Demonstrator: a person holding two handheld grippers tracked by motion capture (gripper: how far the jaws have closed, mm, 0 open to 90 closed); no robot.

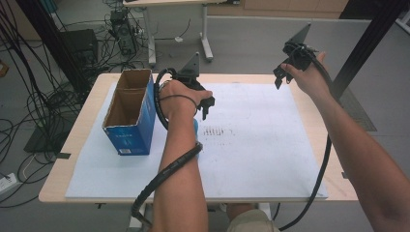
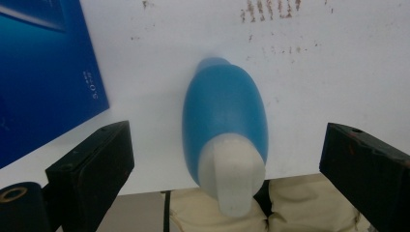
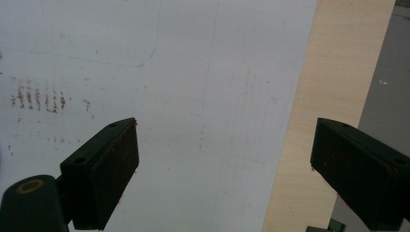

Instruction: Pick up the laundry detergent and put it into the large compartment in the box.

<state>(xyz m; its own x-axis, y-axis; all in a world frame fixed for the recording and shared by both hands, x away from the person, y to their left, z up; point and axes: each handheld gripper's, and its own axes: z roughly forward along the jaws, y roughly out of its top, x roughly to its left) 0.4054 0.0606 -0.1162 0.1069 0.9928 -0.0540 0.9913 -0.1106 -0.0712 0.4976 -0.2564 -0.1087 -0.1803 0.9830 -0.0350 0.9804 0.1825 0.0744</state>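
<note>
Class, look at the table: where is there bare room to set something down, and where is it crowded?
Free: the white mat from the brown marks across to its right edge, below the right hand-held gripper. Crowded: the left side, where the blue box, blue bottle and left hand-held gripper cluster.

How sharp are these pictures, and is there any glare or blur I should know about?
High view: even light, soft throughout, the box print unreadable. Left gripper view: the bottle is soft at its white cap, with no strong glare; the open left gripper has blurred edges. Right gripper view: the mat is evenly lit, its brown marks smeared; the right gripper is open and dark.
</note>
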